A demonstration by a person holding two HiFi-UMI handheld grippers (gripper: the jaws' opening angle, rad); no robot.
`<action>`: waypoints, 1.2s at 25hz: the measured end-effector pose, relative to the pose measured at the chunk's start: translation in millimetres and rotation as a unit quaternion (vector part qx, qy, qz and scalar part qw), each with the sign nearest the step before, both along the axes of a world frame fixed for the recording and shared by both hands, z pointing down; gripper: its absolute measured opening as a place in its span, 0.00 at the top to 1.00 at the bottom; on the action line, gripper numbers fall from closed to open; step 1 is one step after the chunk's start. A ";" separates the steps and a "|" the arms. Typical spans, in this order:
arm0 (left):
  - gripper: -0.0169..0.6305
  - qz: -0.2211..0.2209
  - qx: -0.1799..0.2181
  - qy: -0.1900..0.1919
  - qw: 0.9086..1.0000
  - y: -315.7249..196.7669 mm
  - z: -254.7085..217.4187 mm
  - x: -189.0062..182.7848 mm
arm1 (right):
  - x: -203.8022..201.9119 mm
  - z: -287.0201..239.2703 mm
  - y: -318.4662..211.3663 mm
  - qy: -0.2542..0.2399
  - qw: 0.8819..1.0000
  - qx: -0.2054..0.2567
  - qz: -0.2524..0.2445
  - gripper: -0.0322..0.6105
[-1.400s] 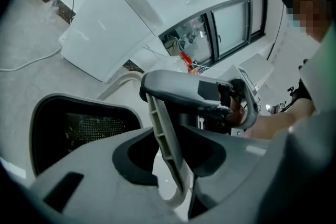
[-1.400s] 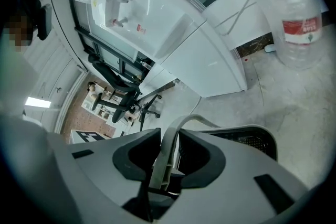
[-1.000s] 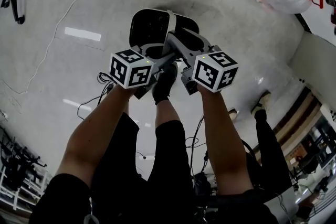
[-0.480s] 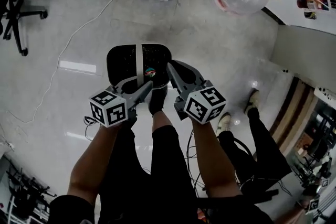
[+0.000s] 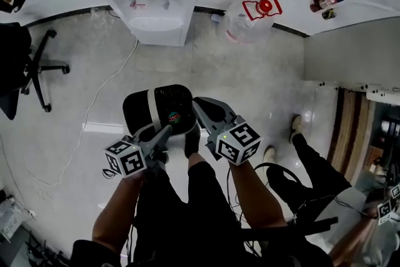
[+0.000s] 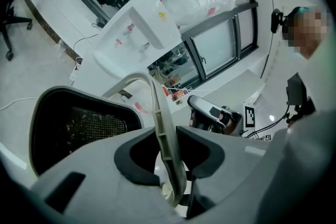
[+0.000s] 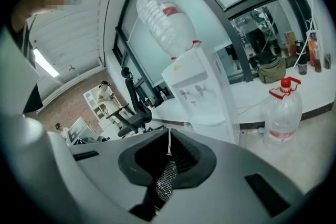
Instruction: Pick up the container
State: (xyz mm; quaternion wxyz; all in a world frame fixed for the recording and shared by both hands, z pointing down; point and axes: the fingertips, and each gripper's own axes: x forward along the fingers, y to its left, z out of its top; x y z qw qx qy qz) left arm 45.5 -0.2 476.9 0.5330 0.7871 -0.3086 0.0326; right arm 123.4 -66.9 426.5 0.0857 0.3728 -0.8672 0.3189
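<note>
Head view: container [image 5: 169, 100] up off the floor [image 5: 250, 84], carried between both tongs: left tongs [image 5: 164, 133] clamped partway on the pale handle [image 6: 160, 118]; right tongs [image 5: 199, 107] just been closing, nearly together, pinching thin mesh wall [image 7: 166, 181]. Risk: mesh slipping free, container swinging, dropping.

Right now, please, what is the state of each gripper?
Left gripper: shut on the pale handle of the container.
Right gripper: jaws have just been closing; now shut on the container's mesh wall.
</note>
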 end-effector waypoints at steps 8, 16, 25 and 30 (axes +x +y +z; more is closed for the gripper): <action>0.82 0.002 0.006 0.032 0.999 5.9 -92.5 -5.0 | 0.4 -95.8 10.2 0.012 0.998 0.057 -0.002 0.92; 0.82 0.019 0.003 0.029 0.999 27.0 -158.3 -10.9 | 24.8 -160.2 22.1 0.029 0.996 0.082 0.020 0.92; 0.82 -0.011 0.021 0.043 0.999 21.9 -236.5 -30.4 | 36.5 -247.3 10.4 0.019 0.989 0.137 0.050 0.92; 0.82 -0.010 0.048 0.043 0.998 14.4 -268.5 -34.9 | 39.5 -280.5 8.1 0.017 0.985 0.158 0.062 0.92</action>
